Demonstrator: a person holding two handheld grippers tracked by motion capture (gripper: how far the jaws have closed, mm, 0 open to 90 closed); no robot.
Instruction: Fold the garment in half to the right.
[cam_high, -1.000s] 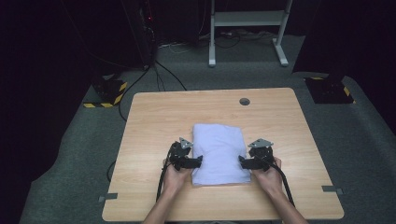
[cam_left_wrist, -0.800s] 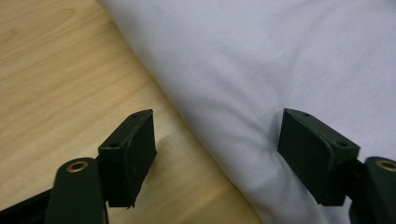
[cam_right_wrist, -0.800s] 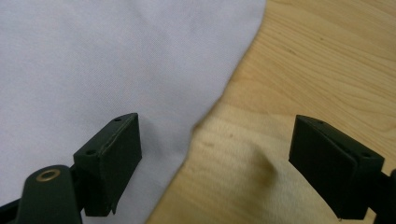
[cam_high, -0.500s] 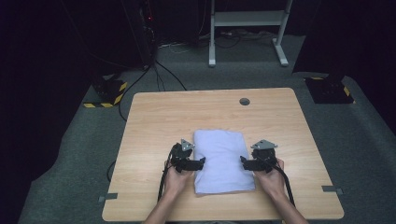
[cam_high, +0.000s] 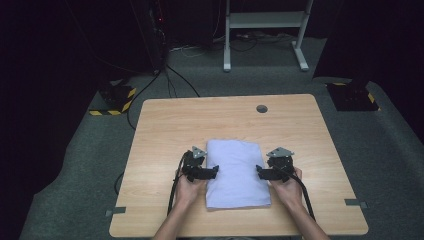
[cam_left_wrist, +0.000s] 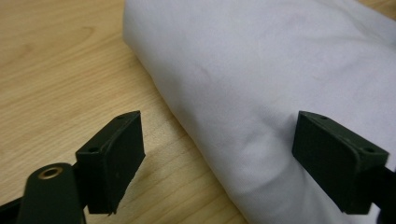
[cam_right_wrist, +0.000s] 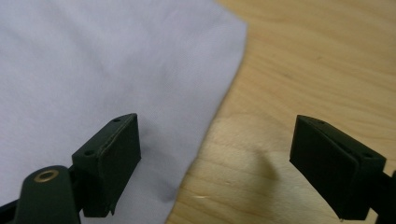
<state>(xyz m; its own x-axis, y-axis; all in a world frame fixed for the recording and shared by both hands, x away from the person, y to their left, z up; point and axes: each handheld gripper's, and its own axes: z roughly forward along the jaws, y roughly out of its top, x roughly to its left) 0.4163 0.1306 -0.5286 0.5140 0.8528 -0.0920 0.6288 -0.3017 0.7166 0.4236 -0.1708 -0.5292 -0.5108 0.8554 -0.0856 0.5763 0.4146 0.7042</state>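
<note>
Folded white cloth (cam_high: 236, 173) lies smooth and rectangular on the near half of our wooden table (cam_high: 165, 125). Our left gripper (cam_high: 216, 171) and right gripper (cam_high: 258, 170) flank its long edges, jaws wide, gripping nothing.

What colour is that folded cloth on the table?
The folded cloth is plain white with a faint lilac tint, no pattern; the left gripper view shows it best.

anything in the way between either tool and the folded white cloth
Nothing visible. The left tool stands open straddling the folded white cloth's left edge, and the right tool stands open over its right edge. Only bare wooden table lies around them.
</note>
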